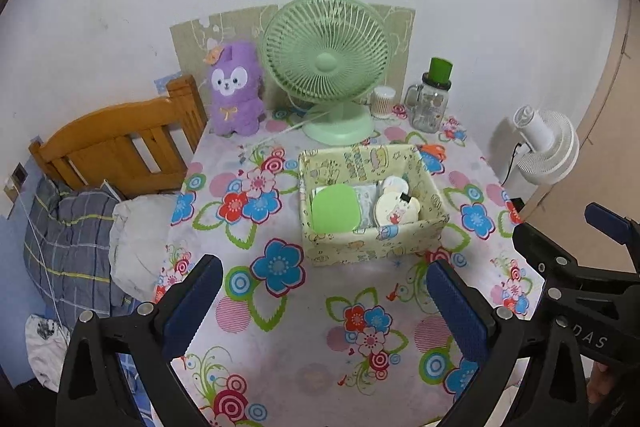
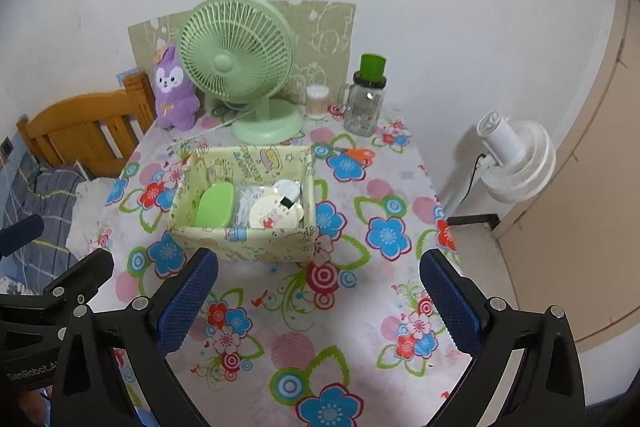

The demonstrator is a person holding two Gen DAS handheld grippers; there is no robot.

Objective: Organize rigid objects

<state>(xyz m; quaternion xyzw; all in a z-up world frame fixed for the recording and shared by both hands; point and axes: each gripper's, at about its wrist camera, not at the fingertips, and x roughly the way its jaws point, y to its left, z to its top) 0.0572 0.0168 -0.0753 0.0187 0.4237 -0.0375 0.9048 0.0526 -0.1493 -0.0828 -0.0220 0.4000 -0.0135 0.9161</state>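
Left gripper (image 1: 324, 301) and right gripper (image 2: 318, 291), jaws spread empty; pale-yellow printed fabric box (image 1: 372, 241) at twelve o'clock, contents partly hidden.

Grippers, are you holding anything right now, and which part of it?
No. The left gripper and right gripper are both open and hold nothing, above the table near the box.

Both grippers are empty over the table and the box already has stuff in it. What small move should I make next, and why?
Probably ease the right hand-held gripper toward the orange-handled scissors lying beyond the fabric box. Both it and the left hand-held gripper are open and hold nothing, and the scissors look like the only small rigid item loose on the tablecloth.
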